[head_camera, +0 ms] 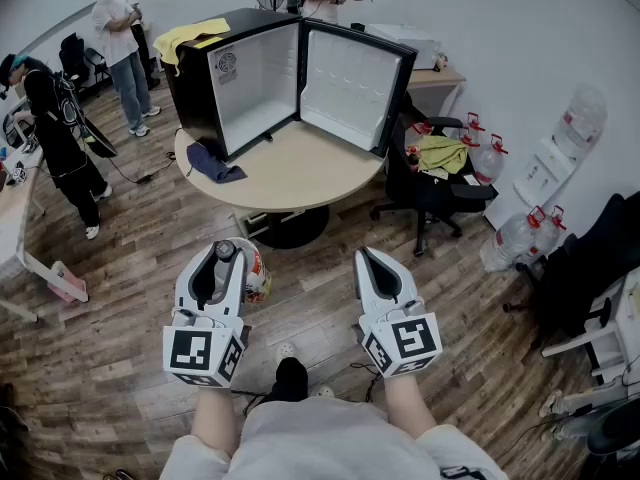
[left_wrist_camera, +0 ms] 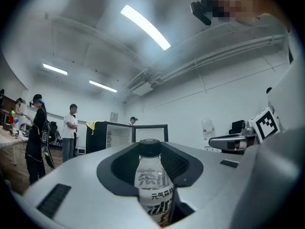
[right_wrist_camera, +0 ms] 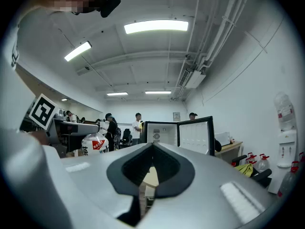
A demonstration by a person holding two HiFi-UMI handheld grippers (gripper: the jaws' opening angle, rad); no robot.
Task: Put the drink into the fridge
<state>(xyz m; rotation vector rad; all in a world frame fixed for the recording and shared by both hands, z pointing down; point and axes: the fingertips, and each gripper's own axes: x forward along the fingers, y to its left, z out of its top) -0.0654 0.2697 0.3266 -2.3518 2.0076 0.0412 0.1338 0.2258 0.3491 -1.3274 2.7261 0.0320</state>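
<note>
Carry step: my left gripper (head_camera: 222, 256) is clamped on the drink bottle (left_wrist_camera: 152, 185), right gripper (head_camera: 370, 260) closed and empty, open fridge (head_camera: 255, 78) well off at 12 o'clock, so next I'd carry it forward into the cavity.

The left gripper (head_camera: 218, 258) and right gripper (head_camera: 368, 260) have smooth light-grey plastic shells with a soft sheen. Their jaw linings are matt black, possibly rubber. The bottle (left_wrist_camera: 153, 185) is clear plastic with a glossy printed label (its cap dark and matt). At 12 o'clock the fridge (head_camera: 255, 83) is glossy black outside and smooth white within. The table (head_camera: 300, 173) is pale matt wood, with a limp blue cloth (head_camera: 213, 163) at its 9 o'clock edge. The floor (head_camera: 120, 308) is faintly shiny wood plank.
</note>
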